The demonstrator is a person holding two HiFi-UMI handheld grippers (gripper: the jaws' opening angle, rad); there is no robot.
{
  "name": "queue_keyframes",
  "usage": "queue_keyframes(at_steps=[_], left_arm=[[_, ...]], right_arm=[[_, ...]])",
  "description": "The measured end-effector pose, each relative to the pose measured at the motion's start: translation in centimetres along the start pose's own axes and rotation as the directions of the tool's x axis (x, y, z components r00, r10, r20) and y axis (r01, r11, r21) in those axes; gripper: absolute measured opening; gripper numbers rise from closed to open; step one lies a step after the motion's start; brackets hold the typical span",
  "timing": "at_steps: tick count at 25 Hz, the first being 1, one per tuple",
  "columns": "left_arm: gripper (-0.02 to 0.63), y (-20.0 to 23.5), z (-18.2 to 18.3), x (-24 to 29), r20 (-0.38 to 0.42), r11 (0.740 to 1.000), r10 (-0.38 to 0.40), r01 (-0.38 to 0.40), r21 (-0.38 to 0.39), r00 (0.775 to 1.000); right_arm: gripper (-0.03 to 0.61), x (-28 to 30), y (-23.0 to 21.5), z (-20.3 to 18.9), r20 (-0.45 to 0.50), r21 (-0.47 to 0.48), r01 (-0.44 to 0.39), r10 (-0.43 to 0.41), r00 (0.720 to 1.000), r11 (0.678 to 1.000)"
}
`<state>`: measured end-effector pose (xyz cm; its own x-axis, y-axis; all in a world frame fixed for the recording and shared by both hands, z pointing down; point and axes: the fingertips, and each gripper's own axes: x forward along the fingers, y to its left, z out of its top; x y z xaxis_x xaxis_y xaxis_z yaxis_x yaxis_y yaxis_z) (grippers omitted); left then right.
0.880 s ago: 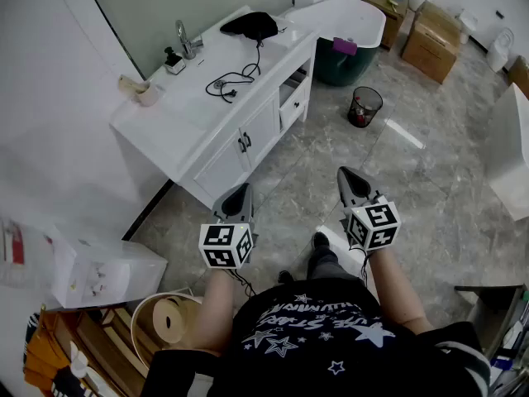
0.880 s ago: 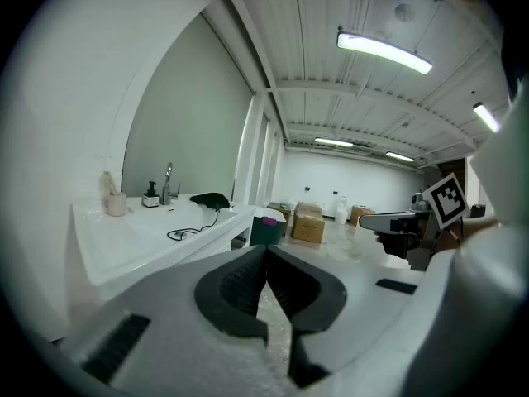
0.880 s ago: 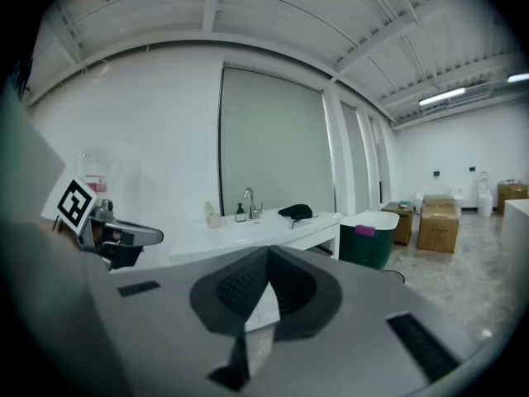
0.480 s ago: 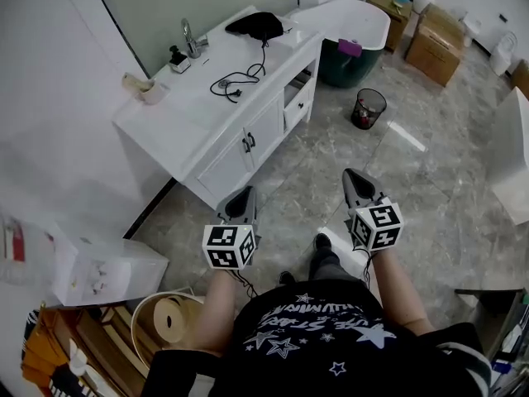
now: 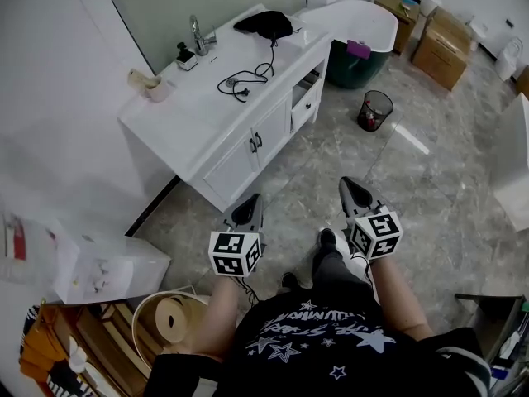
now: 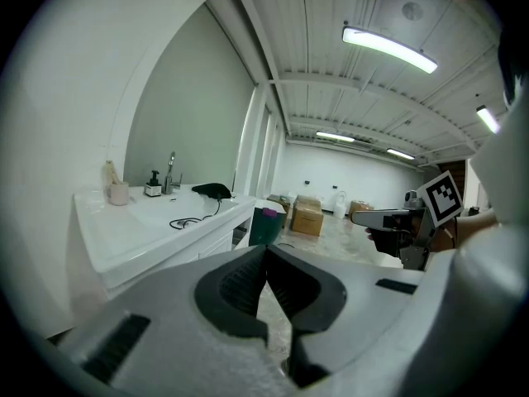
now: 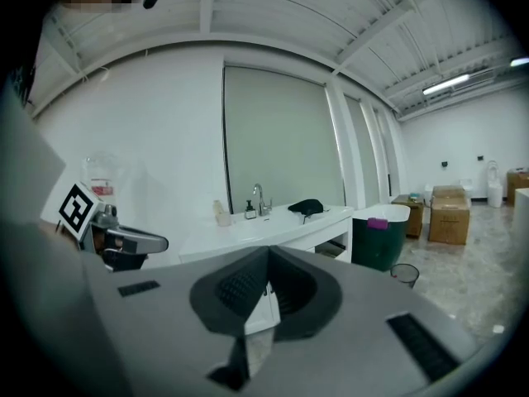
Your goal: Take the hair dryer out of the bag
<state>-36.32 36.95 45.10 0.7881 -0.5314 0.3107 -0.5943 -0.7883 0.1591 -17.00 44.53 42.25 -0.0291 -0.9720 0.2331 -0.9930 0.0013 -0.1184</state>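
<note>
A black bag [image 5: 263, 25] lies at the far end of the white vanity counter [image 5: 190, 118], with a black cord [image 5: 244, 81] trailing from it across the top. The hair dryer itself is not visible. The bag also shows in the left gripper view [image 6: 213, 190] and the right gripper view [image 7: 307, 208]. My left gripper [image 5: 250, 202] and right gripper [image 5: 348, 185] hang side by side over the floor, well short of the vanity. Both are shut and empty, jaws pressed together, in the left gripper view [image 6: 266, 251] and in the right gripper view [image 7: 267, 255].
A faucet [image 5: 198, 35], soap bottle [image 5: 186, 56] and cup [image 5: 157, 89] stand on the counter. Beyond the vanity are a white bathtub [image 5: 355, 19], a green bin [image 5: 351, 60], a mesh wastebasket [image 5: 374, 110] and cardboard boxes [image 5: 442, 44]. A white box [image 5: 107, 263] sits at lower left.
The person has stepped a little toward the vanity, one foot now forward between the grippers. Both grippers stay shut and side by side, slightly lower in the view.
</note>
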Motion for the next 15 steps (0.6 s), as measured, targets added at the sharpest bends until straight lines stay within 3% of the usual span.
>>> queue_keyframes(at_steps=[8, 15], left_arm=[[0.012, 1.1, 0.8, 3.1, -0.014, 1.000, 0.026, -0.026, -0.005, 1.000], [0.012, 2.3, 2.9, 9.6, -0.030, 0.998, 0.067, -0.067, 0.003, 0.997]], right_arm=[[0.006, 3.7, -2.7, 0.3, -0.002, 0.026, -0.007, 0.007, 1.000, 1.000], [0.006, 9.6, -8.2, 1.4, -0.012, 0.045, -0.042, 0.043, 0.999, 0.998]])
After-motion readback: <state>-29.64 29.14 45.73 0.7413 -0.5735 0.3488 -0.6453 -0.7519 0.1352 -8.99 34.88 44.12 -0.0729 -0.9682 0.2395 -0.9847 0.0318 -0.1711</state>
